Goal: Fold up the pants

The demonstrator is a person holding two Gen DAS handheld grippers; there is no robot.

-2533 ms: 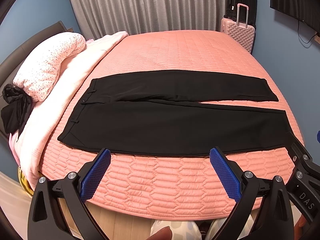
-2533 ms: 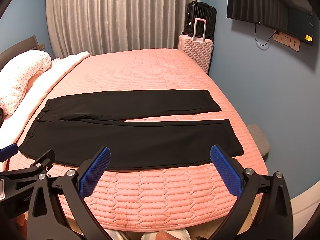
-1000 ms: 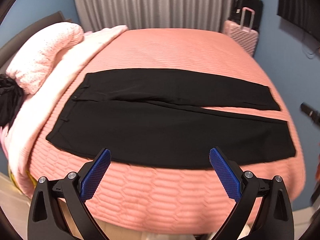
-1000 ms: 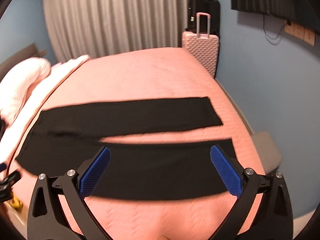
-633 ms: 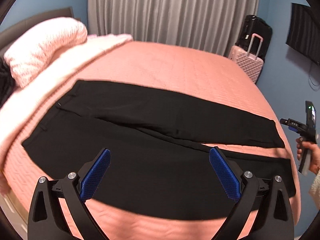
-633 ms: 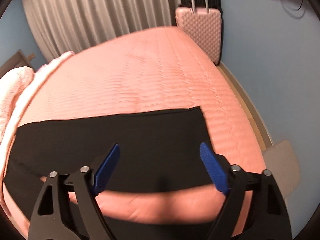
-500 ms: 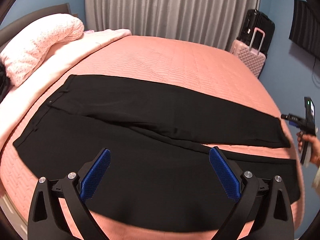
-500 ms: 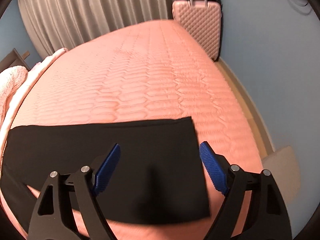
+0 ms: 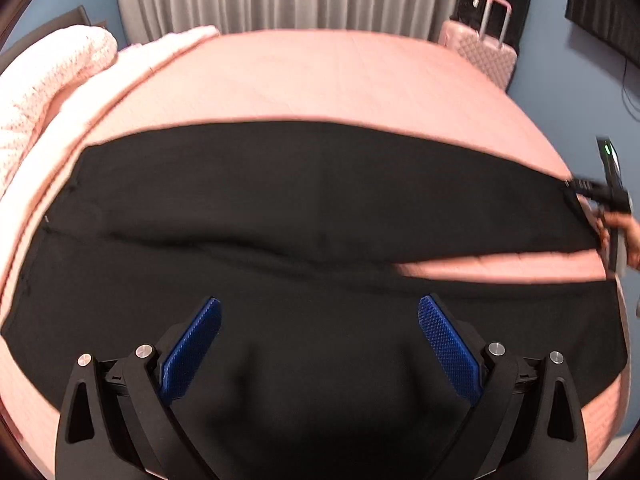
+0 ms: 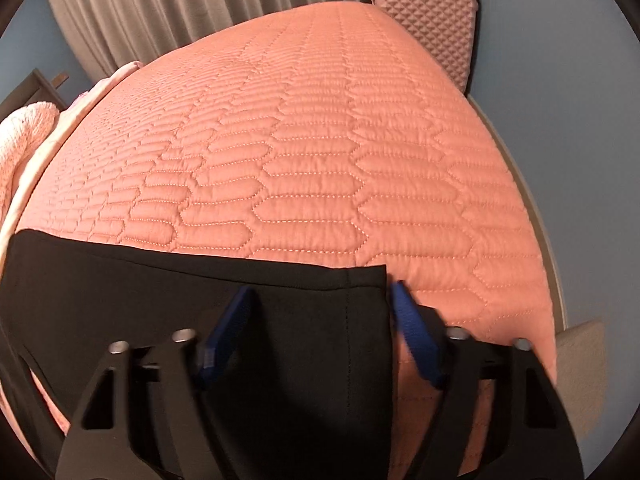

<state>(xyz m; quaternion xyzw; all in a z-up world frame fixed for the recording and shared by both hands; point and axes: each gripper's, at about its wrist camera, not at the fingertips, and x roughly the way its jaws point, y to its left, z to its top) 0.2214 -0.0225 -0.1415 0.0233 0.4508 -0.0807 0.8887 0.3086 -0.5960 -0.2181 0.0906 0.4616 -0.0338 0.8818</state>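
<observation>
Lying flat on the salmon-pink quilted bed (image 10: 320, 140) is one pair of black trousers (image 9: 304, 208), its two legs spread side by side with a thin wedge of bedspread showing between them near the hems. Two sets of black tongs with blue ridged pads work over it. The left tongs (image 9: 319, 320) stand wide, hovering above the nearer leg with nothing between the pads. The right tongs (image 10: 318, 300) have just been closing and now stand about half apart, straddling the hem corner of the far leg: one pad over the cloth, the other just beyond the hem edge (the pads do not yet press on the fabric). Past the right tongs stand two suitcases, one pale pink with a diamond pattern (image 10: 436, 12) and a black one (image 9: 496, 4) behind it. Left of the left tongs lies one white speckled pillow (image 9: 44, 80).
</observation>
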